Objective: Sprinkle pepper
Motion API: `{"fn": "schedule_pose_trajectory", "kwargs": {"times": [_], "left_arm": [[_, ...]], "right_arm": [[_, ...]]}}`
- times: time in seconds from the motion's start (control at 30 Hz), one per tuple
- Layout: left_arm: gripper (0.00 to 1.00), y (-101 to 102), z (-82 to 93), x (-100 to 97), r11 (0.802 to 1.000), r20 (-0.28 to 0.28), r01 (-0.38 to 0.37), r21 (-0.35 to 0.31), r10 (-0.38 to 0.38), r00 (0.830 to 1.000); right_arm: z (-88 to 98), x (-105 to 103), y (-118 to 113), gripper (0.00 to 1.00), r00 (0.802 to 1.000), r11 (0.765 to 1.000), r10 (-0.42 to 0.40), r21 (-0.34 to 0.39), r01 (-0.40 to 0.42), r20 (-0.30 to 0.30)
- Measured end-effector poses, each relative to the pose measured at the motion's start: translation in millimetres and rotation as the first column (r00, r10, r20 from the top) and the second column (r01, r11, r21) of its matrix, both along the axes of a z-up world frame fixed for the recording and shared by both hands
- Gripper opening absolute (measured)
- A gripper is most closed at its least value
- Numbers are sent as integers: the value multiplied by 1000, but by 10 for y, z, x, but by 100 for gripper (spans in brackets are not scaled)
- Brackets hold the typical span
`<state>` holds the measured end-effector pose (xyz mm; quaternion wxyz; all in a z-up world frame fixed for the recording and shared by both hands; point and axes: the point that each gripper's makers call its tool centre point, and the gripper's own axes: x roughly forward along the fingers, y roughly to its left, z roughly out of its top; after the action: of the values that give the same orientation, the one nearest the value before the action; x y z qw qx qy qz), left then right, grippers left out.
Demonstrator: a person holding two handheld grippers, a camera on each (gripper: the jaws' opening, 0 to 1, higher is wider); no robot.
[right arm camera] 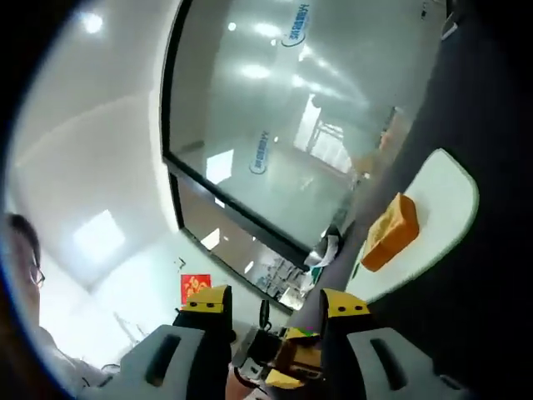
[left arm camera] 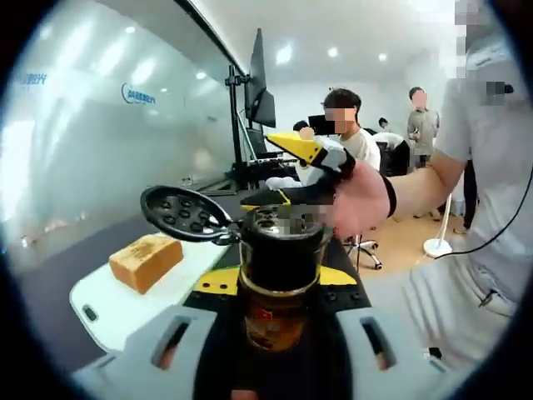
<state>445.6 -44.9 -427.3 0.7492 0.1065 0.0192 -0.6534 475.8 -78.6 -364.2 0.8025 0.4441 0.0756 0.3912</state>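
Now, step in hand: we judge that we are at the opening stage, with the pepper shaker (left arm camera: pixel 279 279) held upright and its flip cap (left arm camera: pixel 185 214) swung open to the side, the perforated top exposed.
Left gripper: the left gripper (left arm camera: pixel 279 333) has its jaws pressed against the sides of the shaker's amber body, pinching it low in the left gripper view.
Right gripper: in the left gripper view the right gripper (left arm camera: pixel 304 158) sits just behind and above the shaker, held by the person's hand (left arm camera: pixel 360 200); we cannot tell whether its yellow-tipped jaws are spread or pressed together. In the right gripper view the jaws stand apart, with something yellow and blurred low between them that we cannot name.
Bread: the loaf (left arm camera: pixel 146 261) lies on the white cutting board (left arm camera: pixel 108 312), left of the shaker and well apart from it; in the right gripper view the same loaf (right arm camera: pixel 390 231) rests on the board (right arm camera: pixel 454 187).
Pepper's place: the shaker is off the table, in our left grip, not yet over the loaf.
Next move: we reckon the shaker must travel over the bread, tip top-down and be shaken lightly, with the right gripper drawn clear of the cap.
Care: the hanging cap may swing as the shaker tips, and the grip must stay firm.
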Motion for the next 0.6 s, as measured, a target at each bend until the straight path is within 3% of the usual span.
{"fn": "schedule_pose_trajectory", "kwargs": {"times": [0.17, 0.3, 0.4, 0.47, 0.53, 0.6], "left_arm": [[20, -68, 18, -64, 998, -28, 52, -16, -53, 998], [20, -132, 18, -118, 996, -34, 84, -17, -85, 996], [20, -140, 13, -81, 995, -52, 97, -30, -98, 994], [20, -120, 8, -22, 993, -75, 110, -52, -113, 991], [20, -110, 13, -21, 991, -80, 120, -61, -124, 989], [20, -96, 13, -39, 989, -79, 130, -73, -135, 988]], "right_arm": [[68, 71, 11, 36, 998, 998, 54, -39, -53, 27], [20, 110, 73, 35, 992, 984, 113, -143, -104, 59], [26, 223, 61, 29, 988, 984, 151, -103, -148, 21], [52, 245, 111, 29, 985, 981, 169, -100, -166, 29], [60, 98, 287, 31, 965, 959, 263, -113, -258, 26], [44, 53, 393, 33, 943, 939, 333, -89, -333, -14]]}}
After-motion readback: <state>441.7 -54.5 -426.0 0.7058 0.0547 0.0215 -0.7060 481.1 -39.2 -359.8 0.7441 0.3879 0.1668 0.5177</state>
